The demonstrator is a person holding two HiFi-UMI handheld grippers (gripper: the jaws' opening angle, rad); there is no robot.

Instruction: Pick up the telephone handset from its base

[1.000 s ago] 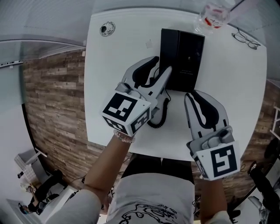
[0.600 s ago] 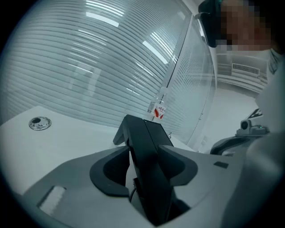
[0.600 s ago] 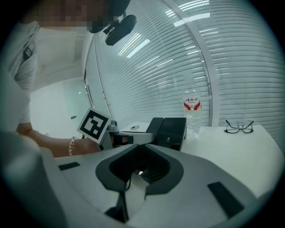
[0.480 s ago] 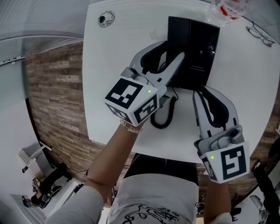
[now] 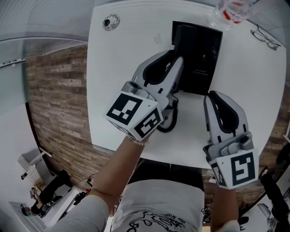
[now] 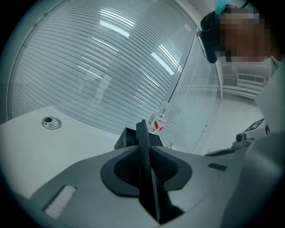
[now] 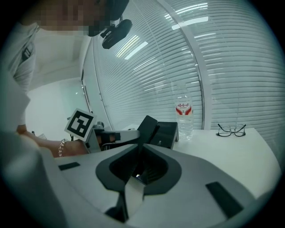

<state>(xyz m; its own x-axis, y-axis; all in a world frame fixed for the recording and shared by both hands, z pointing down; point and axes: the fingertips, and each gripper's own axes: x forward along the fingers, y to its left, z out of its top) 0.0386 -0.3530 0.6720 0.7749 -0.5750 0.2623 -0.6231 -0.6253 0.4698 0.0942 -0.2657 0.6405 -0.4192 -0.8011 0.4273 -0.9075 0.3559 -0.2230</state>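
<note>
Bright, cool, even light, soft shadows, heavy fisheye curving, dark corners in gripper views

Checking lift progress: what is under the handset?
The black base lies under the handset, which is tilted with one end raised off it. The left tool, whose jaws have just been closing, grips it and covers whatever lies beneath its near part.

On your table (image 5: 113, 90), the telephone base (image 5: 204, 59) sits far middle; the bottle (image 5: 231, 11) stands behind it, glasses (image 5: 265, 38) lie to its right, and the coiled cord (image 5: 168, 128) lies before it.
</note>
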